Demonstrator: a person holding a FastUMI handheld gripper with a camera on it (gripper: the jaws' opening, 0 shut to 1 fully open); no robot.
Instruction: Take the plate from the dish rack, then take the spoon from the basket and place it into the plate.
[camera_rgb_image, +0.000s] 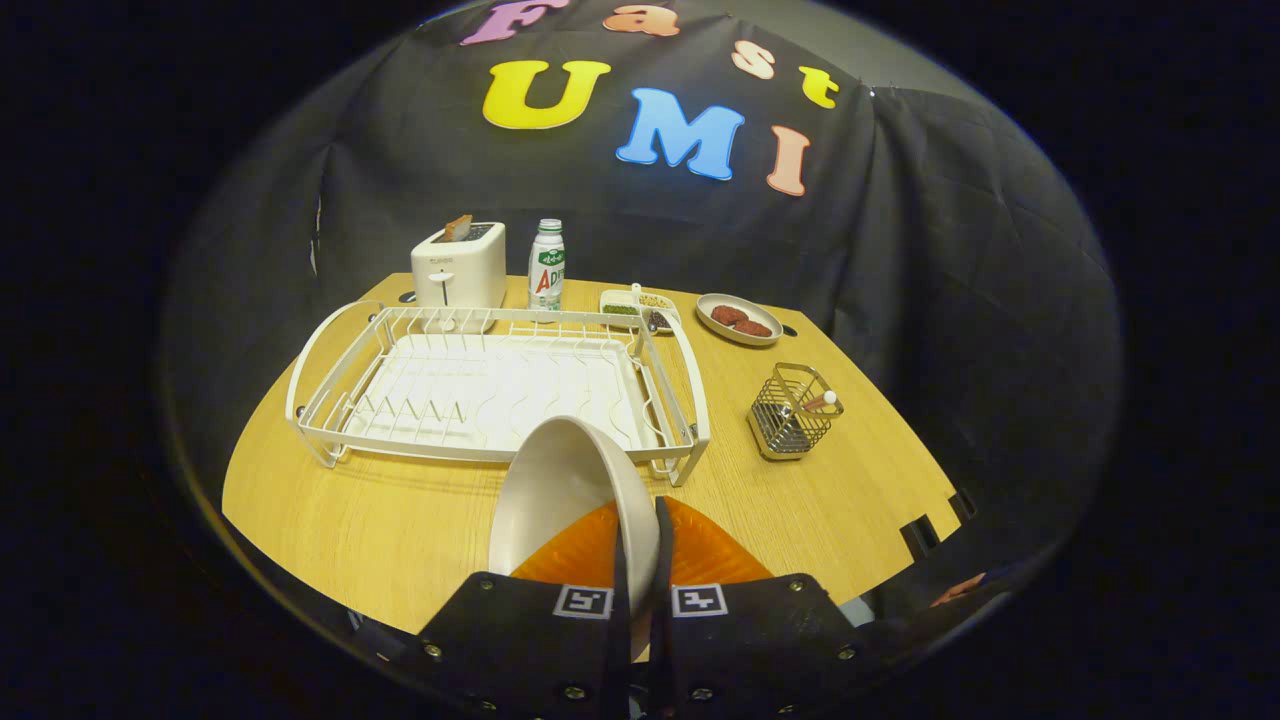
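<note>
While the gripper (640, 560) hangs above the near edge of the wooden table (400, 530), its two fingers are drawn almost together on the rim of a pale plate (560, 490), which they grip from either side. The plate is tilted up on edge, clear of the white dish rack (480, 380) just behind it (the rack's slots stand bare). Beneath the plate and fingers lies something orange and ribbed (700, 550), possibly a mat or another dish; the view is too close to say. Toward the table's right edge stands a small wire basket (793, 412), and a spoon (822, 401) with a pale rounded end leans out of its top. Along the far edge sit a white toaster (458, 268) with a slice in one slot, a bottle (546, 265) beside it, a small divided tray (635, 305) and a shallow dish (738, 318) holding reddish-brown pieces.
</note>
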